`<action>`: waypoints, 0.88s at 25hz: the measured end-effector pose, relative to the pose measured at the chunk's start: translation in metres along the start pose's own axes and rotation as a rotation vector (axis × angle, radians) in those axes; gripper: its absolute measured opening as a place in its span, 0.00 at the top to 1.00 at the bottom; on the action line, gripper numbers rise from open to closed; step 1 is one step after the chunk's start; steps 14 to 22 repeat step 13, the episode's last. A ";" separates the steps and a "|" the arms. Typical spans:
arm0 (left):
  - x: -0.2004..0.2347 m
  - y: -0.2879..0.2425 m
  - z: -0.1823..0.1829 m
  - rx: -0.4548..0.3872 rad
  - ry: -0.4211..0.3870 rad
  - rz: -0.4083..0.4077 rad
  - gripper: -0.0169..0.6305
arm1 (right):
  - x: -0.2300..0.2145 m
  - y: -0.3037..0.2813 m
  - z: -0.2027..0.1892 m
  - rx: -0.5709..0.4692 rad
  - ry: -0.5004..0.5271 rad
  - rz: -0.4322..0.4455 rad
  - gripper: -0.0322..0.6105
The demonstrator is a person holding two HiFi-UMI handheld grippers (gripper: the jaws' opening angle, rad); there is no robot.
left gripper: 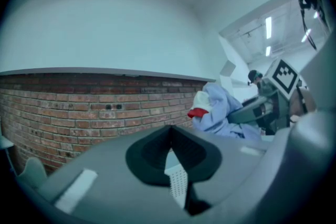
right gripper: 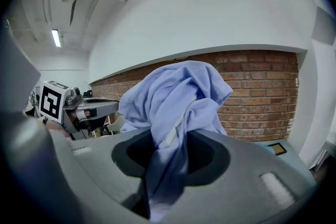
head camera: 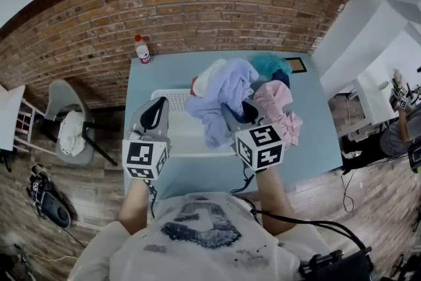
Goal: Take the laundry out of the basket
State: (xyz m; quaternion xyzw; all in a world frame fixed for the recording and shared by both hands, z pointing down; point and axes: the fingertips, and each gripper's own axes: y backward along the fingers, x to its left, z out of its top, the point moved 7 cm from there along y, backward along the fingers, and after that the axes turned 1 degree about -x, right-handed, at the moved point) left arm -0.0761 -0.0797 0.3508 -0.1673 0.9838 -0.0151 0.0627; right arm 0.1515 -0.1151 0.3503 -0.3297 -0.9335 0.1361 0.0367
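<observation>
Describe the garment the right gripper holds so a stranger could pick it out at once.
On the light blue table by the brick wall stands a white basket. Above its right side the right gripper pinches a lavender-blue garment, bunched and lifted. Unlike the pink garment and the teal garment beside it, it hangs from jaws.

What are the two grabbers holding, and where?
The right gripper pinches the lilac garment by a bunched fold of its cloth. The left gripper has its jaws together, seemingly empty.

A red-capped bottle stood at the table's far left corner, near the brick wall. A grey chair stood left of the table.
</observation>
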 end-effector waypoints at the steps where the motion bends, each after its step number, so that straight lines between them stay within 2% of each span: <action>1: 0.000 -0.001 0.000 0.001 -0.001 -0.001 0.99 | -0.001 0.000 0.000 0.000 0.000 -0.002 0.73; 22: 0.002 -0.009 -0.005 0.022 0.001 0.002 0.99 | -0.008 -0.005 -0.003 -0.009 -0.015 -0.012 0.73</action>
